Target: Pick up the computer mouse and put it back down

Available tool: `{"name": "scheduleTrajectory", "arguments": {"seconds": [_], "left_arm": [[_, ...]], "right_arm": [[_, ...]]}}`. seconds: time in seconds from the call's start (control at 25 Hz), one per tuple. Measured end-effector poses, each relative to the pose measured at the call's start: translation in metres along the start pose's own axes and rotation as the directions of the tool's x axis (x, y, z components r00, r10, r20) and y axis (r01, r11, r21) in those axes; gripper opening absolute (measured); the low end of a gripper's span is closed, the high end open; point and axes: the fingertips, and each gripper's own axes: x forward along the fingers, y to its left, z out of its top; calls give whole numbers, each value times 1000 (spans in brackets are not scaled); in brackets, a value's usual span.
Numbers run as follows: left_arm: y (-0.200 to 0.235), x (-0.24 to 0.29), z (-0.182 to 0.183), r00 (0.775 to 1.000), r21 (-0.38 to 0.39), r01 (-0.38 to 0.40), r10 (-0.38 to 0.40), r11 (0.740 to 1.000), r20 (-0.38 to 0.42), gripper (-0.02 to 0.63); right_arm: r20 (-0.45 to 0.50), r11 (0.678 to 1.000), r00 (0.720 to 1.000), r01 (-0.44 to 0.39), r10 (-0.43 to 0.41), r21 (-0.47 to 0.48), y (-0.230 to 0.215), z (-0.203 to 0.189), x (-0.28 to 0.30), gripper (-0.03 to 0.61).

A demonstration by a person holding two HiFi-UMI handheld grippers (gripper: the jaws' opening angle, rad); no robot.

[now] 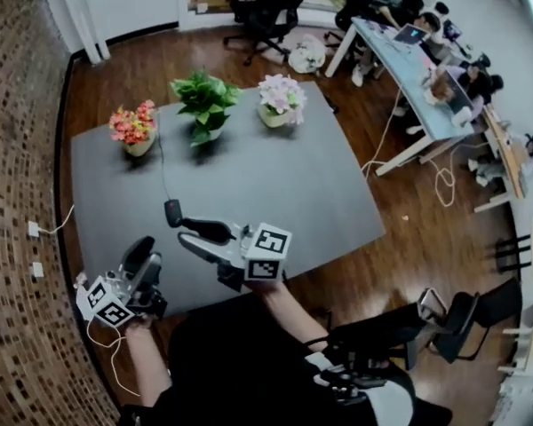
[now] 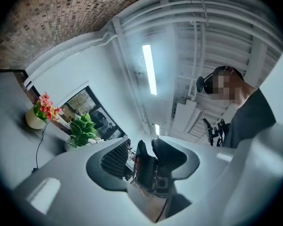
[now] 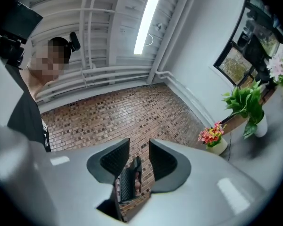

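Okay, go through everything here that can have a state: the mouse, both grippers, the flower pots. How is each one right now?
computer mouse: lying on the gray table, cable attached, not held.
left gripper: jaws apart, nothing gripped.
right gripper: jaws apart, nothing gripped.
pot of orange and pink flowers: upright.
green potted plant: upright.
pot of pale pink flowers: upright.

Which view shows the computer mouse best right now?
The head view: the mouse lies on the grey table, cable trailing away, close to the right gripper. Both gripper views look up at walls and ceiling and show no mouse.
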Motion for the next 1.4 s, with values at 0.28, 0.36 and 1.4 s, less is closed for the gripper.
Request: {"name": "scheduleTrajectory", "arguments": {"seconds": [0.28, 0.36, 1.4], "left_arm": [[-21, 8, -13, 998, 4, -61, 61, 998, -28, 177], [-23, 7, -22, 989, -1, -146, 146, 989, -4, 176], [-202, -217, -10, 983, 18, 51, -54, 999, 176, 176]], "right_arm": [[41, 997, 998, -57, 55, 45, -2, 18, -14, 123], [40, 988, 992, -122, 119, 97, -15, 19, -16, 121], [69, 995, 997, -20, 27, -97, 234, -119, -27, 111]]}}
